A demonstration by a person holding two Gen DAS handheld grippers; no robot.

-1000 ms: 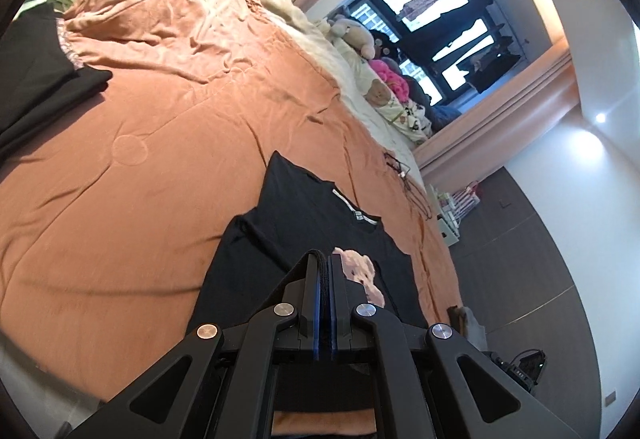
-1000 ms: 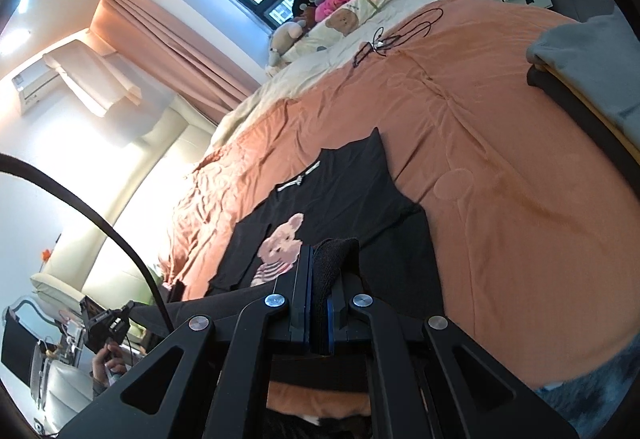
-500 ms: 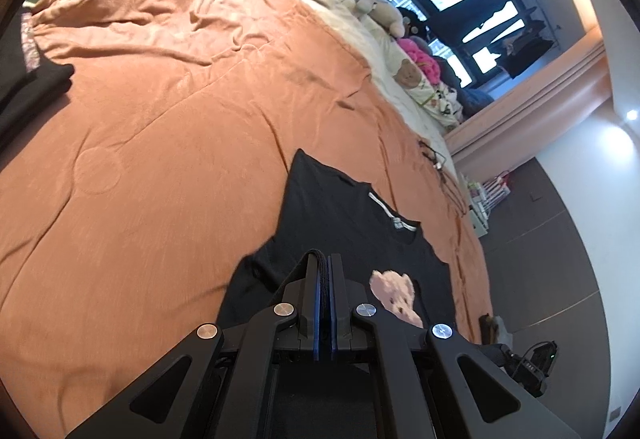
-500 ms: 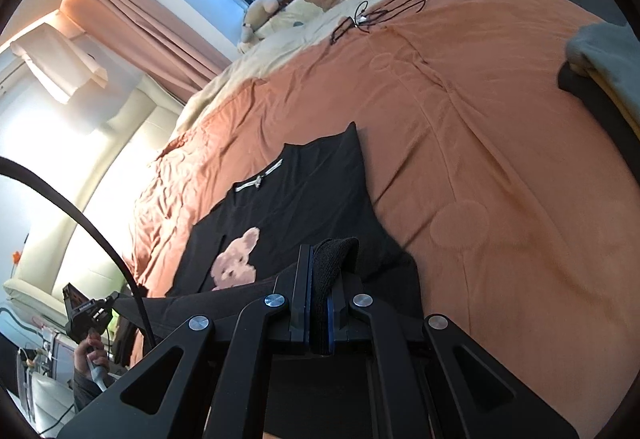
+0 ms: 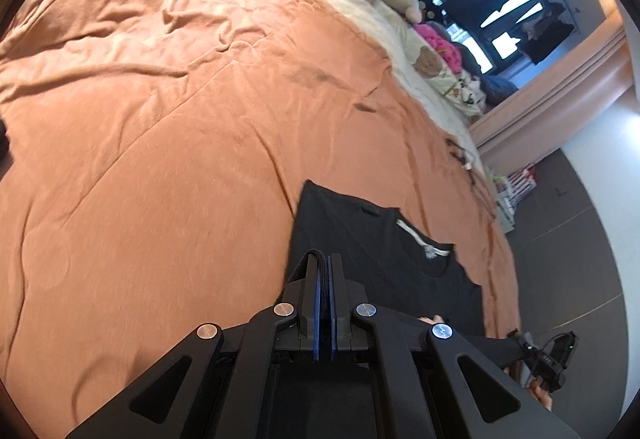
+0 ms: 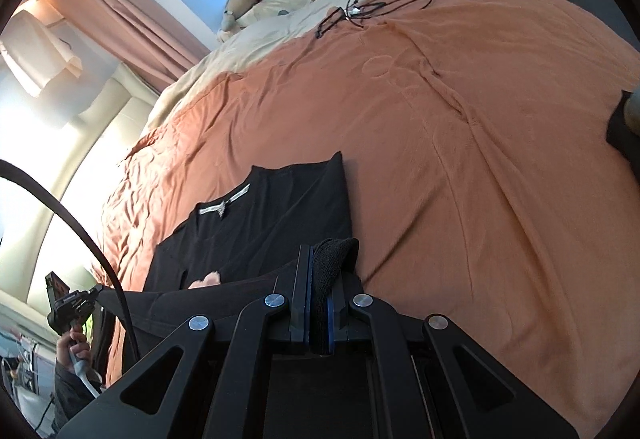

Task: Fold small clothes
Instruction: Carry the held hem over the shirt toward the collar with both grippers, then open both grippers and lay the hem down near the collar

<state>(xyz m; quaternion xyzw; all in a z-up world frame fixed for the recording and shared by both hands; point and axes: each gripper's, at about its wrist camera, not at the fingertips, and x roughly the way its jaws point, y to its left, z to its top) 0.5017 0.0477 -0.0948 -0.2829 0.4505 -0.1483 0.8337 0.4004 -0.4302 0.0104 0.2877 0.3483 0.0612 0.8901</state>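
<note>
The black T-shirt is lying low and centre-right in the left wrist view, on the orange bedspread. The left gripper is pinching its hem, jaws closed on a thin band of cloth. In the right wrist view the right gripper is clamping a thicker bunch of the same hem.

Judging by those grips, the thin left pinch may be slipping free, letting the fold land crooked; uneven travel would skew the hem too.

Only the right view is showing the black cable at top centre and a hand at lower left.
</note>
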